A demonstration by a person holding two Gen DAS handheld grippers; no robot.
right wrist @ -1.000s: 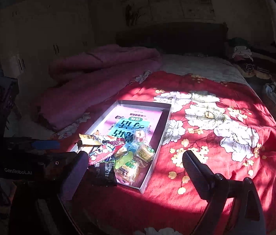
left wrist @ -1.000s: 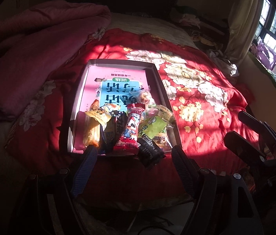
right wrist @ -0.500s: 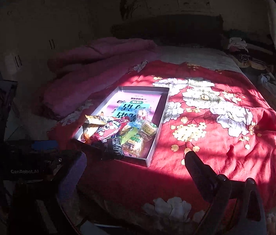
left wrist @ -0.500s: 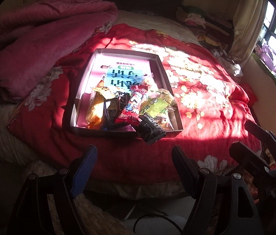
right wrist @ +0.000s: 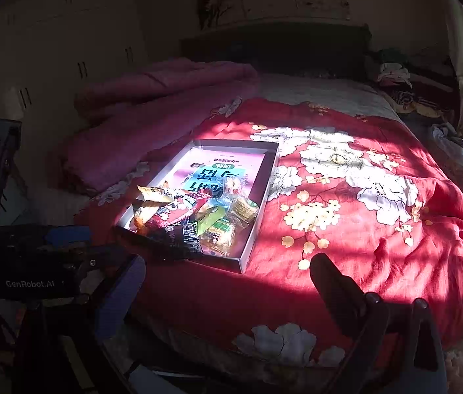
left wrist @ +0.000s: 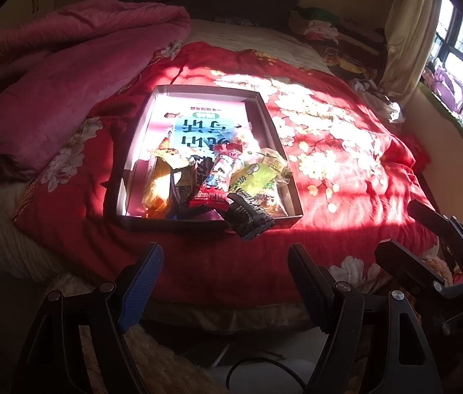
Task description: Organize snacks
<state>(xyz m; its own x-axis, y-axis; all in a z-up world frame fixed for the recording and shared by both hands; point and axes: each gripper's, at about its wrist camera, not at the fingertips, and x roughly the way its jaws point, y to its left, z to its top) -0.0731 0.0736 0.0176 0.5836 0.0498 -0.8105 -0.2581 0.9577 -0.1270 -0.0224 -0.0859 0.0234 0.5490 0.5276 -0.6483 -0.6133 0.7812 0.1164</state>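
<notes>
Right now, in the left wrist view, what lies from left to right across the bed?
Pink quilt → shallow box → yellow packet → red packet → green packet → flowered red bedspread → curtain.

Hard sunlight came in from the window [left wrist: 461, 62] at two o'clock of the left wrist view, falling as a slanted band across the red floral bedspread [left wrist: 339, 151] and the shallow box [left wrist: 274, 124] — the pink sheet inside it glared almost white. Everything outside that band was dim: the pink quilt [left wrist: 67, 92] at ten o'clock sat in shade, and the near edge of the bed was lost in shadow. The right wrist view was darker still, its wardrobe [right wrist: 67, 52] barely readable. Both pictures bowed strongly at the rims, black at the corners — sharp enough centrally, soft outward.
</notes>
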